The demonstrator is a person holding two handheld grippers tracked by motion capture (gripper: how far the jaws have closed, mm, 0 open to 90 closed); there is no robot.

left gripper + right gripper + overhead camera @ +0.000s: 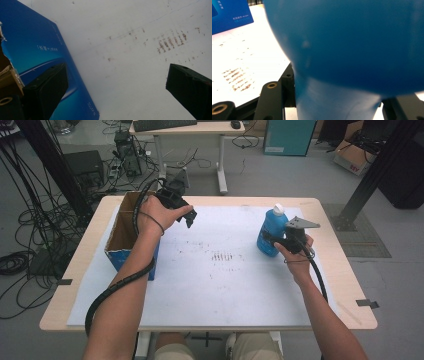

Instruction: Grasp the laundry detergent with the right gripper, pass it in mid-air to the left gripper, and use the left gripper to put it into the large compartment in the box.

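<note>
The blue bottle (270,236) with a white cap stood upright on the right part of the white mat (225,285), well apart from the open blue cardboard box (131,237) at the mat's left edge. The right gripper (280,241) was closed against the bottle's lower body, its 2 jaws pressing either side of the blue plastic (352,50). The left gripper (189,218) hung above the mat just beside the box (37,45), jaws spread wide and holding nothing.
</note>
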